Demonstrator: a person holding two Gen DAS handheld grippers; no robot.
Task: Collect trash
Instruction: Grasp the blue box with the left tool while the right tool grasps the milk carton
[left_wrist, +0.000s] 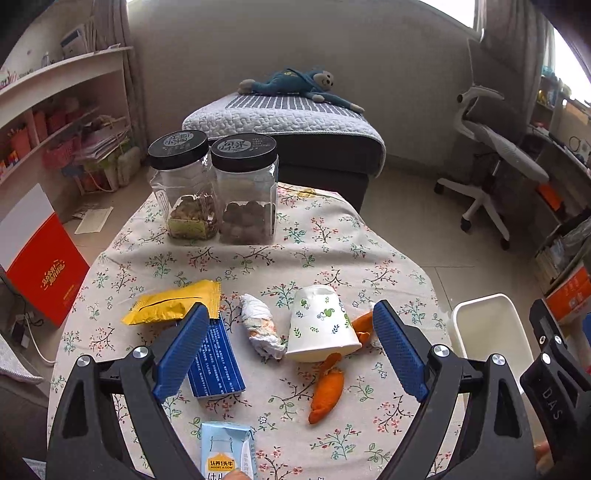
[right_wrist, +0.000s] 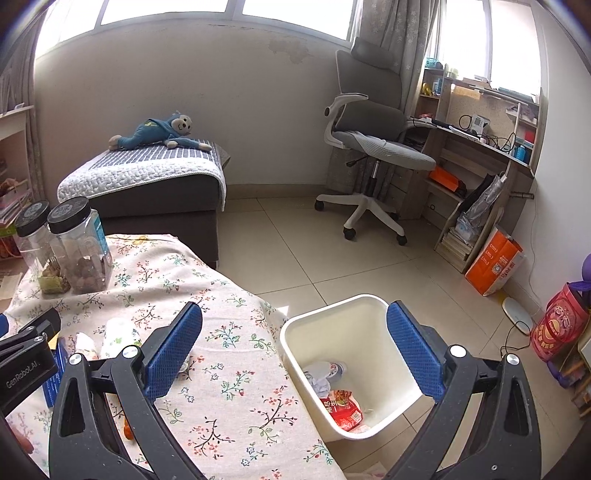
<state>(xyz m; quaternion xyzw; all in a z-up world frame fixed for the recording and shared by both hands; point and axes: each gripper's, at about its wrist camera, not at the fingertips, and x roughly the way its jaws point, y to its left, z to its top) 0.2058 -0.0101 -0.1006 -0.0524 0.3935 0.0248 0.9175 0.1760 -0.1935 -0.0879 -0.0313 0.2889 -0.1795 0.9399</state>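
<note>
On the floral tablecloth (left_wrist: 332, 243) lie a tipped paper cup (left_wrist: 321, 325), a crumpled tissue (left_wrist: 260, 326), orange peel (left_wrist: 327, 393), a yellow wrapper (left_wrist: 173, 302), a blue box (left_wrist: 214, 362) and a milk carton (left_wrist: 227, 450). My left gripper (left_wrist: 290, 325) is open above the tissue and cup, holding nothing. My right gripper (right_wrist: 295, 332) is open and empty over the near rim of the white trash bin (right_wrist: 369, 306), which holds a red wrapper (right_wrist: 341, 406) and crumpled paper (right_wrist: 319, 373). The bin also shows in the left wrist view (left_wrist: 491, 325).
Two black-lidded clear jars (left_wrist: 214, 188) stand at the table's far end. A red box (left_wrist: 44, 269) leans left of the table. A grey ottoman with a plush monkey (right_wrist: 159, 129), an office chair (right_wrist: 373, 147) and a desk (right_wrist: 480, 147) stand beyond.
</note>
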